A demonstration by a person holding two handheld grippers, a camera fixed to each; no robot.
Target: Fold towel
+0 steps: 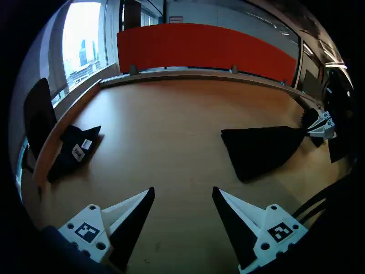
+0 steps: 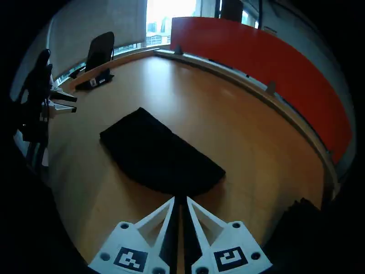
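Your right tongs point(image 2: 180, 199) are pinched nearly shut, just a dark sliver between the fingers, and the near edge of the black towel point(image 2: 159, 155) runs right into the tips. I read that as a grip on the hem, and the left gripper view backs it up: there the towel point(image 1: 260, 150) tapers to a point at the right tongs point(image 1: 320, 128), drawn toward them. The rest of it lies flat on the wooden table point(image 1: 173, 118), out in the middle and well apart from your left tongs point(image 1: 182, 189), which are spread wide with nothing but tabletop between the fingers. So this looks like the opening of a fold: one edge caught, the other side free. The next move, I'd say, calls for the left tongs to cross over and take a matching corner, so both ends lift evenly and carry over together. How much cloth sits between the right fingers is hard to call, since black cloth and black finger pads merge. Whether the towel is already doubled, I can't tell. The dark bundle point(image 1: 73, 150) near the table's left edge, with a pale tag on it, is too small to identify.
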